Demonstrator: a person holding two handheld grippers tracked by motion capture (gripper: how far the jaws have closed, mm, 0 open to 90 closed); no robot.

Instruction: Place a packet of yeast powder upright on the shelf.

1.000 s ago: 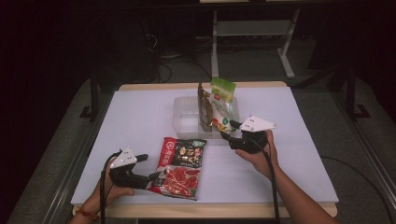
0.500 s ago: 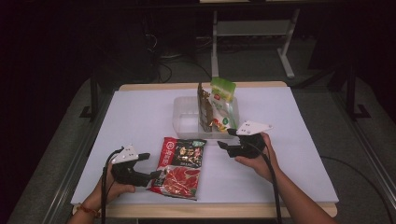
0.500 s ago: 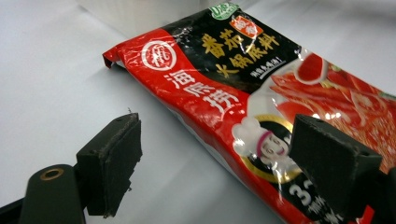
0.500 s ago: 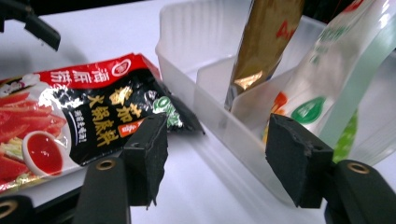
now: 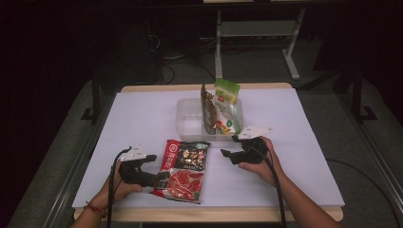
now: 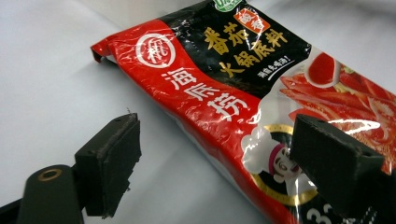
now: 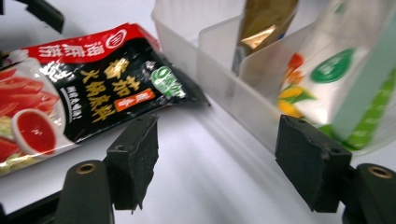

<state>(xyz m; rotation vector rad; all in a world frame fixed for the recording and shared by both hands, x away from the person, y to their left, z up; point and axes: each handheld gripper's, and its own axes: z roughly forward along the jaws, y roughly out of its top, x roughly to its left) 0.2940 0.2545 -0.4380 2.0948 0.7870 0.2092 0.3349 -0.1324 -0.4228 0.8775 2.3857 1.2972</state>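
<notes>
Two grippers, left gripper and right gripper, jaws apart, red sauce packet between, clear bin behind.

Between the black jaws of the left gripper lies a glossy packet whose near side is bright red with white characters and a white ringed emblem, its far side black with yellow characters; by the right-hand jaw it carries a small cartoon chef inside a gold ring and a picture of red sauce. Ahead of the right gripper, equally black with brass-coloured rivets, stands a clear, frosted-looking bin. Inside it, beyond the right-hand jaw, a white pouch shows a green round badge, yellow and orange shapes and a green striped edge; left of that stands a brown-gold pouch. The tabletop under both grippers is pale lavender-white.
</notes>
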